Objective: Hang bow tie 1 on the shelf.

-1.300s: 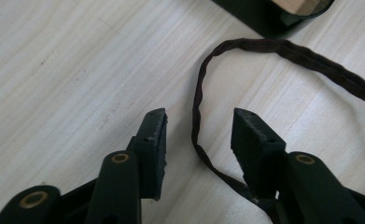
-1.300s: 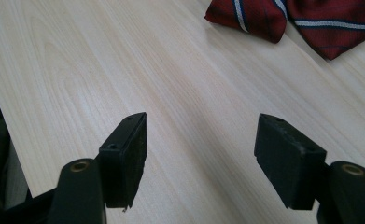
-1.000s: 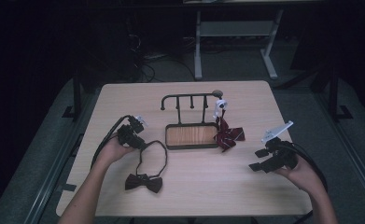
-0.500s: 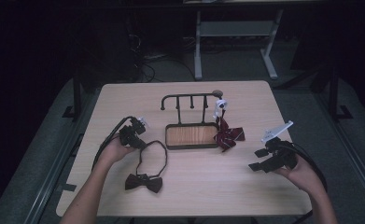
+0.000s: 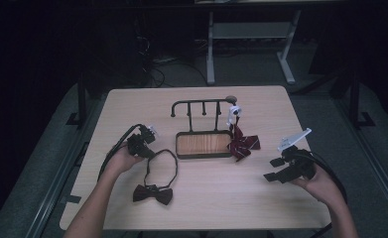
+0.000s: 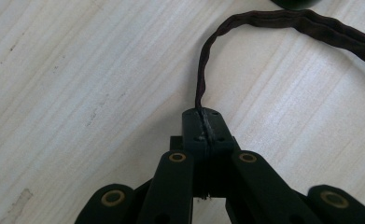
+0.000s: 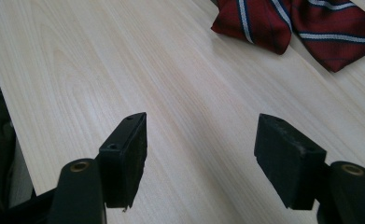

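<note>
The table [image 5: 201, 203] is pale wood, and near its middle stands a dark rack [image 5: 203, 130] with a rail of pegs over a wood-lined tray. A red striped tie [image 5: 242, 143] hangs from the rack's right end and spreads onto the table beside the tray.

The dark bow tie [image 5: 153, 194] lies on the near left part of the table, well in front of the rack. It is dark brown, almost black, with two flared wings and a knot between them. Its long axis runs left to right across the table, tilted slightly. Its thin strap [image 5: 162, 162] rises from the bow in a loop toward the rack and curves round to the left gripper [image 5: 147, 146].

That left gripper sits just left of the loop's top, with its jaws closed tight on the strap. In the left gripper view the strap [image 6: 201, 79] comes out from between the pressed pads and arcs away over the table.

The right gripper [image 5: 276, 169] hovers over the near right part of the table, right of the striped tie and well apart from it. Its jaws stand wide apart with nothing between them. In the right gripper view the pads frame bare wood, with the striped tie [image 7: 306, 28] lying beyond.

Against the picture from half a second ago, both grippers, the bow tie and its loop lie much as they did.
</note>
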Available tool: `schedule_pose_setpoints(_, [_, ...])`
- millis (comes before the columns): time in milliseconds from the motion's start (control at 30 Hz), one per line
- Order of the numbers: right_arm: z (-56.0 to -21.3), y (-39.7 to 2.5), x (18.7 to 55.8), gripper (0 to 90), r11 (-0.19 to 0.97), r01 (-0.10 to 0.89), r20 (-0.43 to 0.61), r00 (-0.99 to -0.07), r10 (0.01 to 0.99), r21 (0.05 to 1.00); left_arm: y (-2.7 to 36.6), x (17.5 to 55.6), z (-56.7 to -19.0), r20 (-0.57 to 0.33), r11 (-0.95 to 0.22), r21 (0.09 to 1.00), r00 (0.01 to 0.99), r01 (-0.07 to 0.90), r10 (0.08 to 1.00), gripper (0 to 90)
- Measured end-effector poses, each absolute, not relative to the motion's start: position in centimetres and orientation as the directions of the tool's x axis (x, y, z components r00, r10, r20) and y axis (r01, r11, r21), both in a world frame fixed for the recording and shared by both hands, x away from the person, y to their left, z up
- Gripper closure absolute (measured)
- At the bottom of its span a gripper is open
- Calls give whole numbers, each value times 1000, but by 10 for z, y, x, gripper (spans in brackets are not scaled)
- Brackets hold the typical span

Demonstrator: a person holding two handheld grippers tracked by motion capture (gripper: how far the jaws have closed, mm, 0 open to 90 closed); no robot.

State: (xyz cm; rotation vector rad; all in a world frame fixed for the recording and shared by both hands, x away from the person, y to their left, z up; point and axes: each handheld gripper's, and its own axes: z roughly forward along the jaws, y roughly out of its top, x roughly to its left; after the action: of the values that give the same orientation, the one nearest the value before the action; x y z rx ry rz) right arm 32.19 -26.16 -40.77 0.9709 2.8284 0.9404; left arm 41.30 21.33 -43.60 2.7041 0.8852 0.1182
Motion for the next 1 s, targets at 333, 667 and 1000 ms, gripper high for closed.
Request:
schedule_pose_setpoints(333, [-410,-264,323,344,624,565,184,-802,568,539,214,408,-425,-31,-767,323,816,554,577,898])
schedule_pose_setpoints(667, [-410,-265,324,344,623,568,184,-801,570,538,205,400,-411,-23,-788,342,843,513,538,898])
schedule_pose_setpoints(1000, [-411,-265,324,344,624,568,183,-800,572,536,209,394,-404,-41,-791,347,850,505,525,899])
